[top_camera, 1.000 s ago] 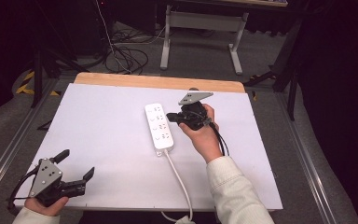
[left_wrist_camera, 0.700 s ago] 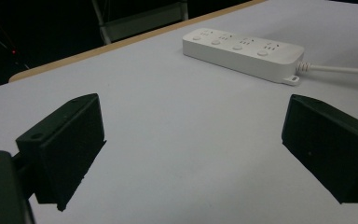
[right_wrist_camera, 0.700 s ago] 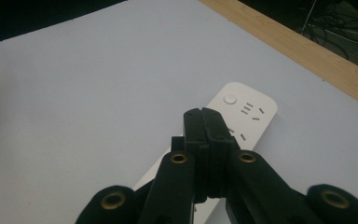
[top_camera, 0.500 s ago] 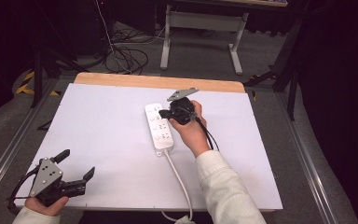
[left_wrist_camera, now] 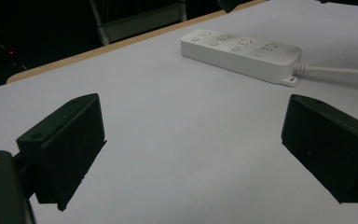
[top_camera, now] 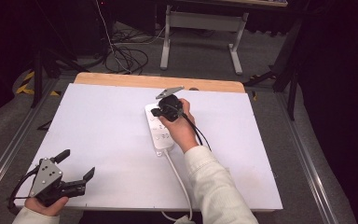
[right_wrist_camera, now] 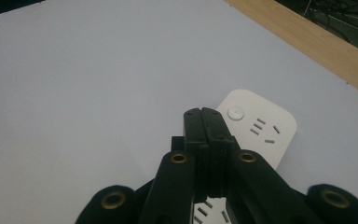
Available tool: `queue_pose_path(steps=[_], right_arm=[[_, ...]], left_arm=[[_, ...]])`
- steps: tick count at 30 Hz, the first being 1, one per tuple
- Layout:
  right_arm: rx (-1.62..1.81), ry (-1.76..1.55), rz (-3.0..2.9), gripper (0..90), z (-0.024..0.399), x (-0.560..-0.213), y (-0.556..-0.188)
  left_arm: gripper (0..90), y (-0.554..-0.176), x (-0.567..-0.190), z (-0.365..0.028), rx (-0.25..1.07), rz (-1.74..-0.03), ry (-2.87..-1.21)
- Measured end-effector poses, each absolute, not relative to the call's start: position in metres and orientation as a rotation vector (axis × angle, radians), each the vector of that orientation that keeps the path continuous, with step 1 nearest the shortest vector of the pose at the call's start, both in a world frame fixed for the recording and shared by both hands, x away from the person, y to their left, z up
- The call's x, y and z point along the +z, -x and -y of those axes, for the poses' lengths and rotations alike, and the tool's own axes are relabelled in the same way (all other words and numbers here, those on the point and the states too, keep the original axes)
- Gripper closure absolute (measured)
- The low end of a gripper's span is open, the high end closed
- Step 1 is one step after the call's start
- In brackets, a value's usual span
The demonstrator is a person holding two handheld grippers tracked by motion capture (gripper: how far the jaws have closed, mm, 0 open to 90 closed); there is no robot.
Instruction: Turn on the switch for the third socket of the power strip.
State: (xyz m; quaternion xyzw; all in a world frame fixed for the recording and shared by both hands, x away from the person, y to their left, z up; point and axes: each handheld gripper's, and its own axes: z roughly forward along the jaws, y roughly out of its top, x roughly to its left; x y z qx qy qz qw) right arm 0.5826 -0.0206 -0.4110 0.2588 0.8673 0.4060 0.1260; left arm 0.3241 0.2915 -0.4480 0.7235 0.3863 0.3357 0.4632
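From the high view, we see our right gripper [top_camera: 157, 111] over the far end of the white power strip [top_camera: 157, 133], which lies near the middle of the white table [top_camera: 98, 130] with its length running away from us; the jaws are pressed together with nothing between them, and whether the tips touch the strip we cannot tell from here. Our right hand [top_camera: 179, 130] covers part of the strip's right edge, and the strip's white cord [top_camera: 179, 179] runs from its near end toward us and off the table's near edge. Our left gripper [top_camera: 78, 169] sits at the near left corner of the table, well apart from the strip, jaws spread wide and holding nothing. In the left gripper view, we look between the two black jaws, which stand far apart over bare table; the power strip [left_wrist_camera: 242, 52] lies farther off, flat, with a row of round buttons and socket slots along its top and the cord [left_wrist_camera: 338, 71] leaving at the right. In the right gripper view, our gripper [right_wrist_camera: 208, 119] has its jaws closed flat against each other, empty, their tips just beside the round button [right_wrist_camera: 235, 113] at the end of the strip [right_wrist_camera: 265, 128]; the wooden table edge [right_wrist_camera: 317, 46] runs beyond.
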Motion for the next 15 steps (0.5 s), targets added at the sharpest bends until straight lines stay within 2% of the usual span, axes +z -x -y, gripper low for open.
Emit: queue_pose_path(steps=[15], right_arm=[[1.176, -0.835, -2.505, 90.0, 0.01, -0.435, -0.597]], left_arm=[[6.4, -0.324, -0.448, -0.29, 0.817, -0.944, -1.782]])
